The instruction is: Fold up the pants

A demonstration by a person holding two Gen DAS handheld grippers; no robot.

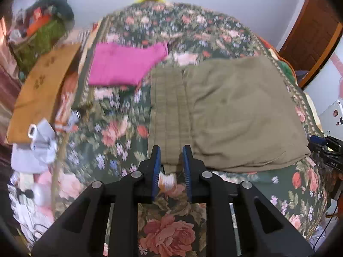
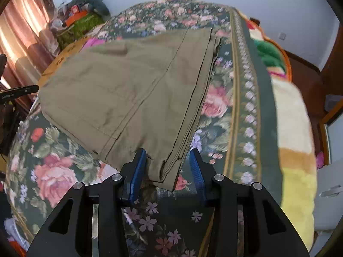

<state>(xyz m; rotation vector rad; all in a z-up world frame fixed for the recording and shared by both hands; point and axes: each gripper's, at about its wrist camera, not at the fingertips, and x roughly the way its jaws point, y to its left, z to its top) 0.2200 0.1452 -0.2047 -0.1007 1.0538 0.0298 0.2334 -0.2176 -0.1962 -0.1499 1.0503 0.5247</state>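
Olive-khaki pants (image 1: 231, 111) lie folded flat on a floral bedspread (image 1: 111, 132). In the left wrist view my left gripper (image 1: 171, 160) is open, its blue pads on either side of the pants' near waistband edge, with a white-orange label between them. In the right wrist view the pants (image 2: 128, 94) spread ahead, stacked leg hems on the right. My right gripper (image 2: 168, 167) is open, with the near corner of the hems between its jaws.
A folded magenta garment (image 1: 126, 64) lies beyond the pants on the left. An orange-brown board (image 1: 42, 90) and clutter (image 1: 40, 143) sit at the bed's left edge. A striped fleece blanket (image 2: 293, 132) runs along the right edge. The bedspread (image 2: 53, 171) surrounds the pants.
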